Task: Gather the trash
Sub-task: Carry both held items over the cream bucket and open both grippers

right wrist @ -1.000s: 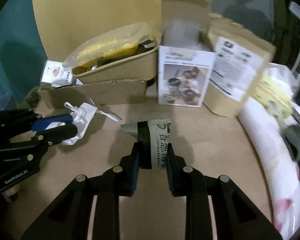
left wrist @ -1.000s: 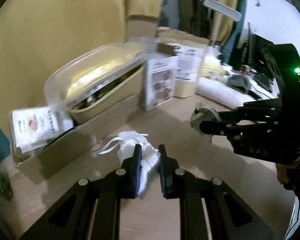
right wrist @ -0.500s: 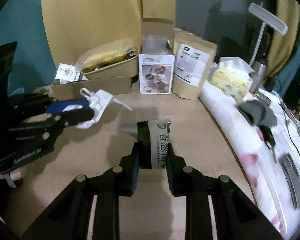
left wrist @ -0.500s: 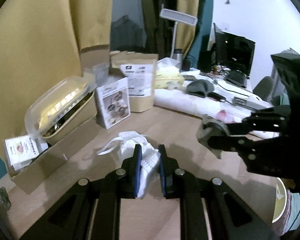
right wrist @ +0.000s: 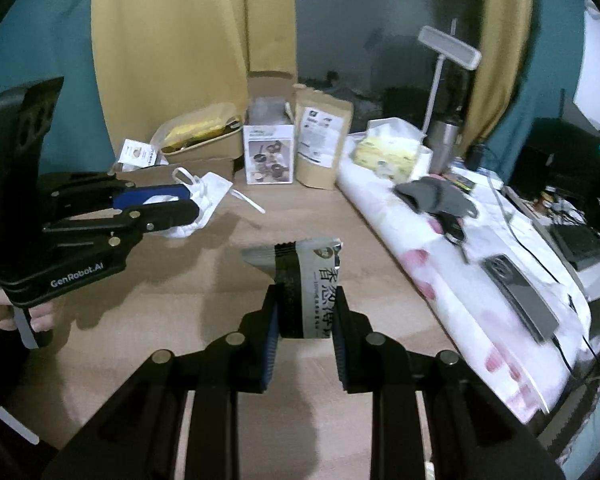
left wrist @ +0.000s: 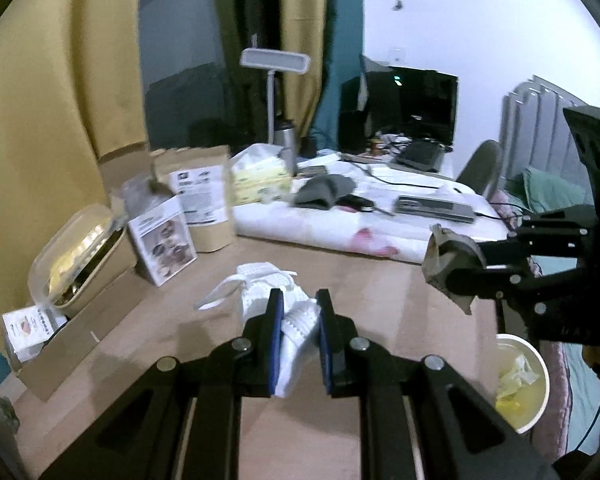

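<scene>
Carrying two pieces of rubbish at once, the person has both grasps made and the transport step is in hand. The left hand-held gripper [left wrist: 298, 334] is clamped on a crumpled white face mask with loose ear loops [left wrist: 272, 286], held up above the light wooden worktop [left wrist: 380, 280]. The right hand-held gripper [right wrist: 305, 316] is pinched shut on a grey-and-black foil snack wrapper with printed characters [right wrist: 300, 266], likewise lifted clear of the surface. In the left wrist view the wrapper [left wrist: 446, 268] hangs at the right of the scene, and just below and near to it stands a pale round waste bin [left wrist: 536, 408] off the worktop's right edge, with what looks like crumpled paper and plastic already inside, though blur makes the contents hard to read.

Neither item has been dropped yet. The next move, as I judge it, calls for swinging each gripper to the right until its load hangs over the bin's mouth, then releasing; the wrapper is nearer and should go first. The mask's dangling loops could snag the rim or a finger on release, so it wants a clear drop from above.

At the far left a clear-lidded food tray [left wrist: 76, 252], a white printed carton [left wrist: 162, 238] and a brown paper pouch [left wrist: 200, 196] remain on the worktop.
</scene>
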